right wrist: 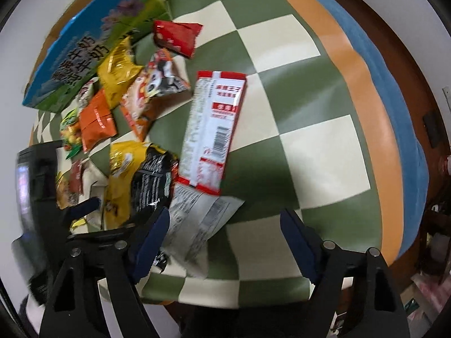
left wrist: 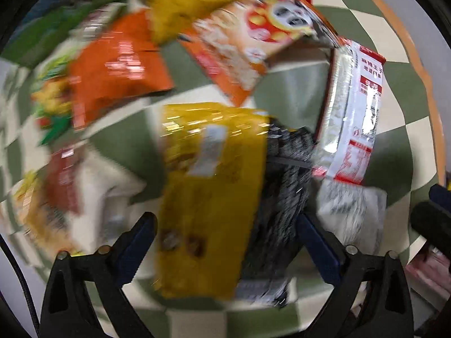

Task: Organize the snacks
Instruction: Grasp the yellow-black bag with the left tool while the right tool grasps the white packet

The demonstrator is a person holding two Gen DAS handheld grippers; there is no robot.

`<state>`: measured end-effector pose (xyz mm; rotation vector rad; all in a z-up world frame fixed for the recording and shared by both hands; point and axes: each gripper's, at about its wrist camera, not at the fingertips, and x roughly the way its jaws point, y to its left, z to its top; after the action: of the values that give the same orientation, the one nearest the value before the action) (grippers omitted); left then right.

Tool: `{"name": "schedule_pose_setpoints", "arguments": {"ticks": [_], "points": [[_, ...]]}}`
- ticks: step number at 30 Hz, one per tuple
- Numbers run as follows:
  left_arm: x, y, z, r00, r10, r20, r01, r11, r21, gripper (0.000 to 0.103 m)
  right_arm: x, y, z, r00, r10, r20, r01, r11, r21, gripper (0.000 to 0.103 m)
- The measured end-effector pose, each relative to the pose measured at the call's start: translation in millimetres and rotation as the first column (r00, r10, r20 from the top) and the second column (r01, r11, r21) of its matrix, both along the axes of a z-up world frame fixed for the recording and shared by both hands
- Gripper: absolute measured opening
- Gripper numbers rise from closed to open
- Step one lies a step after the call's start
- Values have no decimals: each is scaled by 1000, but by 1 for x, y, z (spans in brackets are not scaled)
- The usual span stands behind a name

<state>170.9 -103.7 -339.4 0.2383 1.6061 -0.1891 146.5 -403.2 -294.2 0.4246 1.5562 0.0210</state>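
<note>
**Grippers poised over scattered snack packets**

The left gripper (left wrist: 225,242), jaws spread wide, frames a yellow packet (left wrist: 211,197) and a black packet (left wrist: 284,191) lying between its fingers without being clamped. At two o'clock lies a long red-and-white packet (left wrist: 355,107); at eleven o'clock, an orange packet (left wrist: 118,67). The right gripper (right wrist: 224,239) hangs released over the green-and-cream checkered tablecloth (right wrist: 318,152), a grey-white packet (right wrist: 197,219) beside its left finger. A blue carton (right wrist: 84,45) stands at eleven o'clock.

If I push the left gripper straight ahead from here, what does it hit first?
Probably the yellow snack packet, lying between the open fingers of the left gripper, with the black packet beside it. The blur leaves depth uncertain.
</note>
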Motion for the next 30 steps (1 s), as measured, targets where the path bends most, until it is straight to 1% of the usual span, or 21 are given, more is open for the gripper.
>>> {"name": "schedule_pose_setpoints", "arguments": {"ticks": [1,2,4,7,10,12,13,15,17,19,20,21,22,23,26,28,29,30], "points": [[1,-1,-4,1000,12,3,-12,1000,-1,92,2,-1,-4,1000,-2,-7,2,1000,12,83],[2,0,-6,999,35,-4,-35,999,-22,84,2,-2,-7,1000,-6,-14,6,1000,22,83],[2,7,-4,996,92,-9,-92,995,-36,83,3,-4,-12,1000,-7,-27,8,999,33,83],[0,26,2,984,179,13,-179,984,-3,83,2,-6,-17,998,-21,-53,24,998,59,83],[-5,50,4,964,264,17,-265,964,24,83,2,-3,-28,994,-49,-100,58,994,92,83],[-8,56,3,958,288,9,-288,957,26,83,3,5,-34,989,-73,-128,89,987,131,83],[-10,59,2,955,297,2,-297,955,24,83,5,11,-37,986,-88,-145,107,985,135,83],[-9,61,3,954,299,-10,-299,954,22,83,7,21,-42,980,-114,-162,137,981,137,83],[-5,59,2,956,293,-23,-292,956,23,83,14,35,-52,976,-116,-187,138,984,110,82],[-3,63,2,958,283,-39,-282,959,19,83,19,51,-64,973,-72,-219,93,992,86,61],[2,62,-4,961,273,-44,-273,962,14,83,18,57,-70,972,-44,-231,67,994,89,54],[6,64,-6,963,264,-49,-264,965,10,83,18,61,-72,973,-10,-229,29,996,81,50],[7,68,-8,967,249,-57,-250,968,1,83,17,63,-71,977,23,-211,-7,997,74,49],[9,68,-11,969,237,-65,-238,971,-8,84,17,67,-68,979,81,-188,-72,996,55,49],[20,68,-35,974,201,-108,-206,978,-33,86,17,83,-60,961,227,-160,-229,973,1,49],[23,68,-41,978,175,-118,-180,983,-42,86,18,90,-55,951,271,-145,-279,960,-37,56],[27,68,-43,979,167,-117,-174,984,-48,84,19,93,-54,951,268,-154,-280,958,-60,65],[29,66,-47,980,164,-113,-171,984,-56,84,19,93,-53,956,246,-162,-259,964,-61,67]]}}
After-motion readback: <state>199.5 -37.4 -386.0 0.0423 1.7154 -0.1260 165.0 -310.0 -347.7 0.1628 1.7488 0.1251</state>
